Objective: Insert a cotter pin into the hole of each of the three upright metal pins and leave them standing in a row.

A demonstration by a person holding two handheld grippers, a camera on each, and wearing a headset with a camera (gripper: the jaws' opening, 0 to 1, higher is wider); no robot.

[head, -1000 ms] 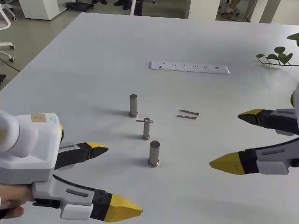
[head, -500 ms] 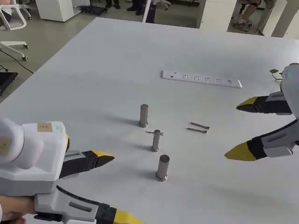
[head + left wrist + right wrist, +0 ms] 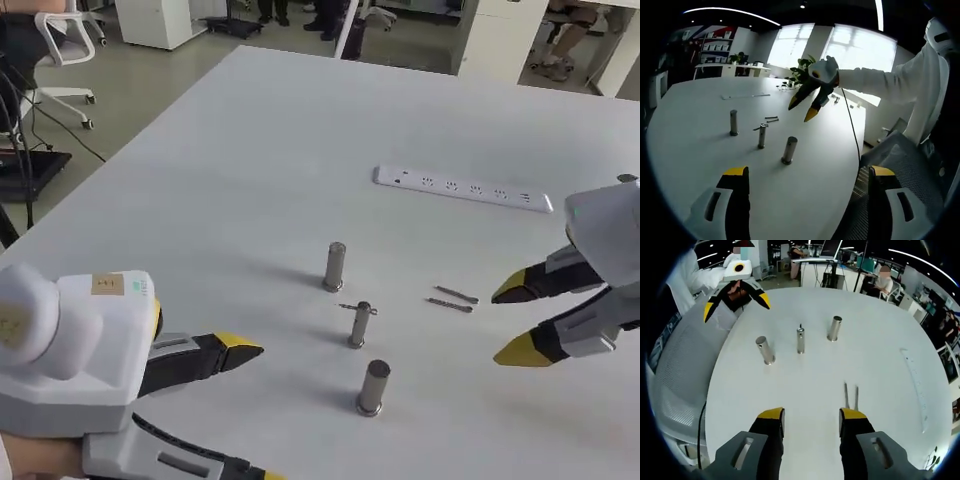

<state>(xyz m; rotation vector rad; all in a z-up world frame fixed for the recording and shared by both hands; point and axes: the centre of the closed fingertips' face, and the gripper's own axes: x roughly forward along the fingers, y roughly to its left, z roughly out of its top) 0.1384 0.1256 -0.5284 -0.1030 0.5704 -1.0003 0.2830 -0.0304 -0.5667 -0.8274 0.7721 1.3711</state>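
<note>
Three metal pins (image 3: 335, 266), three cotter pins (image 3: 456, 294), one power strip (image 3: 463, 189).

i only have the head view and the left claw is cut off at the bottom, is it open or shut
Observer: Open. In the left gripper view the left claw has its jaws wide apart with nothing between them.
Operator: ok, are the two loose pins centred on the right claw
Observer: No. In the right gripper view the loose pins lie just ahead of the right claw, in front of the jaw on the right of that view, not the gap.
Operator: anything on the bench outside my frame
Observer: Yes, the left gripper view shows a leafy plant at the far end of the table.
</note>
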